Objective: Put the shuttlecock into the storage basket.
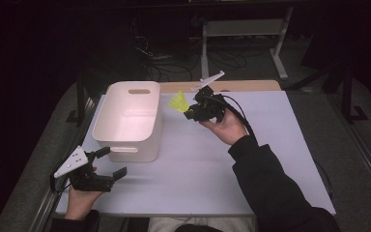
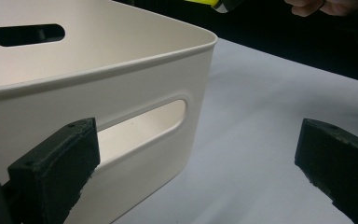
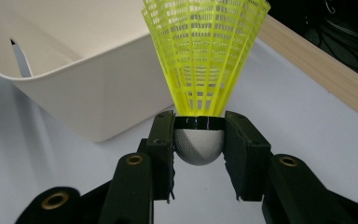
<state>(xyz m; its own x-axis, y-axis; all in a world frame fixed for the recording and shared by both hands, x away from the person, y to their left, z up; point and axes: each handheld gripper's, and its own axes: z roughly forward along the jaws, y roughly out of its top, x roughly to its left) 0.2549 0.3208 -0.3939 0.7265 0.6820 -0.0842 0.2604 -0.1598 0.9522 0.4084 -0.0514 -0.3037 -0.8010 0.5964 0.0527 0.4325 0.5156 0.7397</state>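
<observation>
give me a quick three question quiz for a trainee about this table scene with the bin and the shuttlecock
1. True or false: the right gripper is shut on the yellow shuttlecock.
2. What does the right gripper clamp? A) skirt B) rounded cork base C) rim of the bin
3. Fill in: the left gripper sits by the white bin with its jaws ____.

Key
1. True
2. B
3. open

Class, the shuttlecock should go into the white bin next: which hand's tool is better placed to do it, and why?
Right. The right tool already grips the shuttlecock just beside the bin; the left tool is open and empty at the bin's near wall.
</observation>
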